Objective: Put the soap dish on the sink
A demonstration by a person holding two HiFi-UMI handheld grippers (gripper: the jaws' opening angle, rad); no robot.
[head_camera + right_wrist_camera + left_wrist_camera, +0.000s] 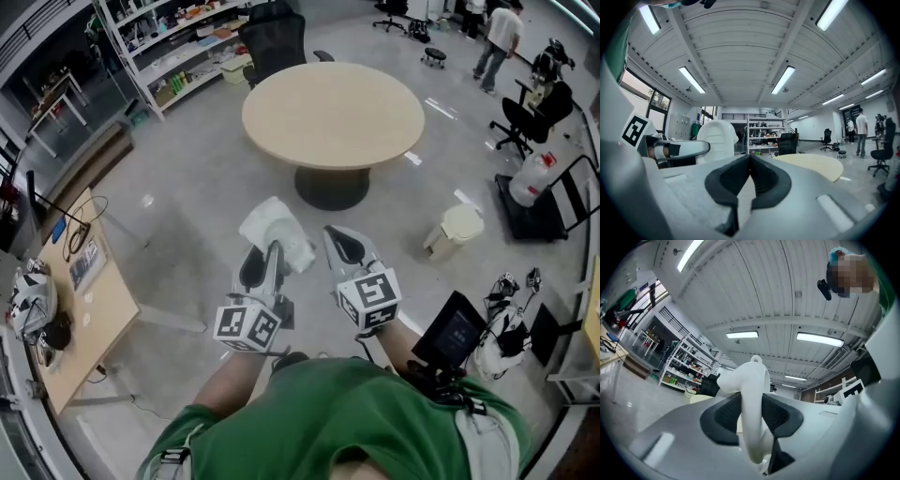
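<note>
The soap dish (277, 229) is white and curved, and it hangs over the grey floor in front of me. My left gripper (270, 262) is shut on its edge. In the left gripper view the soap dish (753, 390) stands upright between the two dark pads, which press on it from both sides. My right gripper (343, 246) is just to the right of it, level, with its jaws shut together on nothing. The right gripper view shows the right gripper (750, 180) with pads touching, and the soap dish (716, 138) and the left gripper (680, 150) off to its left.
A round beige table (333, 112) stands ahead with a black chair (272, 42) behind it. Shelves (178, 47) line the far left and a wooden desk (84, 305) the near left. A white bin (455, 230) and black gear (455, 330) are at right. A person (497, 37) stands far off.
</note>
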